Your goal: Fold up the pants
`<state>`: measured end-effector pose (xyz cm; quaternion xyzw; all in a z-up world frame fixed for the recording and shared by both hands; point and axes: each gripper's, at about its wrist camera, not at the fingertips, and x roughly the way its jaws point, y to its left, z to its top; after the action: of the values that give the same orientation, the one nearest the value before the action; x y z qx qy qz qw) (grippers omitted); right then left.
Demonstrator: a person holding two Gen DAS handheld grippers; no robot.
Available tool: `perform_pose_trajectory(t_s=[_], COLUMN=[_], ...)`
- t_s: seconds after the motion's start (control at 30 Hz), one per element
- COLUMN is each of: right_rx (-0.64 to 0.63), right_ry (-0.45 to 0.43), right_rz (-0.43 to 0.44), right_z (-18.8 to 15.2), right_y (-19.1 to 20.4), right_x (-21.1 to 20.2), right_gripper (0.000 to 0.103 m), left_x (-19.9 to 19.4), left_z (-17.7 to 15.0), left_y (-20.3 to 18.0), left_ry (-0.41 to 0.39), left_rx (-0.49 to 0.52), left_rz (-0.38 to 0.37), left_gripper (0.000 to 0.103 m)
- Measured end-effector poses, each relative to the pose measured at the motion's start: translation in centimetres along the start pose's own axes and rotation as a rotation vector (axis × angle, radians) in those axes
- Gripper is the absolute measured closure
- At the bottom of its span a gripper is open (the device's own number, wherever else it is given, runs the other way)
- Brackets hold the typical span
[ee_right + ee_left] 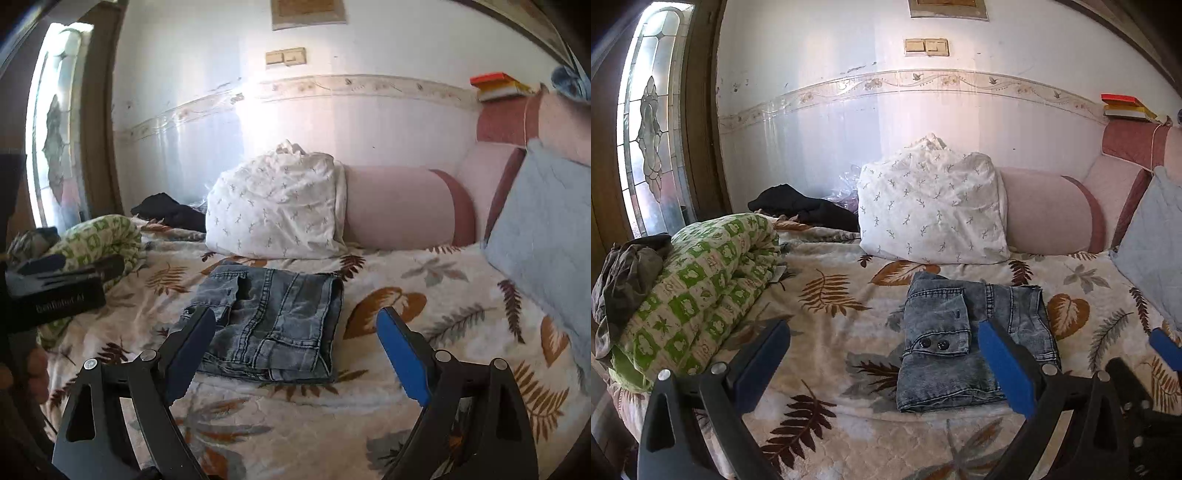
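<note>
Folded grey-blue denim pants (960,343) lie as a compact rectangle on the leaf-patterned bedspread (831,350), just in front of a white sprigged pillow (931,206) and a pink bolster (1049,218). The left hand-held gripper (882,354) is spread wide and holds nothing, its right blue pad overlapping the pants in view. The right hand-held gripper (295,343) is likewise wide apart and empty, framing the pants (273,325); a green-checked quilt (698,288) lies rolled at left.
</note>
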<state>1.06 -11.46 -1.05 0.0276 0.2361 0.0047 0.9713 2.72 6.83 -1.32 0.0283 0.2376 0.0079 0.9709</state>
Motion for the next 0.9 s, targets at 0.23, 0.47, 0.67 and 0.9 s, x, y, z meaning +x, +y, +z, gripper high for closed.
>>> perform_pose_trajectory(t_s=[0.23,0.47,0.67,0.9], right_rx=[-0.037,-0.076,-0.070,-0.065], right_ry=[-0.013,-0.032,-0.037,-0.041], right_rz=[-0.006,-0.021,-0.020,-0.024], right_z=[-0.6,-0.7,-0.5,-0.4], right_y=[1.0,1.3,0.9,0.6], right_x=[0.5,0.9,1.2,1.5], right_gripper=[0.014,0.014,0.014,0.014], left_x=[0.3,1.2,1.8,2.4], left_z=[0.1,0.1,0.2,0.0], left_y=[0.2,-0.2,-0.4,-0.6], left_ry=[0.001,0.012,0.012,0.026], left_rx=[-0.002,0.004,0.009,0.004], left_rz=[-0.002,-0.010,-0.008,-0.018], left_gripper=[0.000,0.000,0.000,0.000])
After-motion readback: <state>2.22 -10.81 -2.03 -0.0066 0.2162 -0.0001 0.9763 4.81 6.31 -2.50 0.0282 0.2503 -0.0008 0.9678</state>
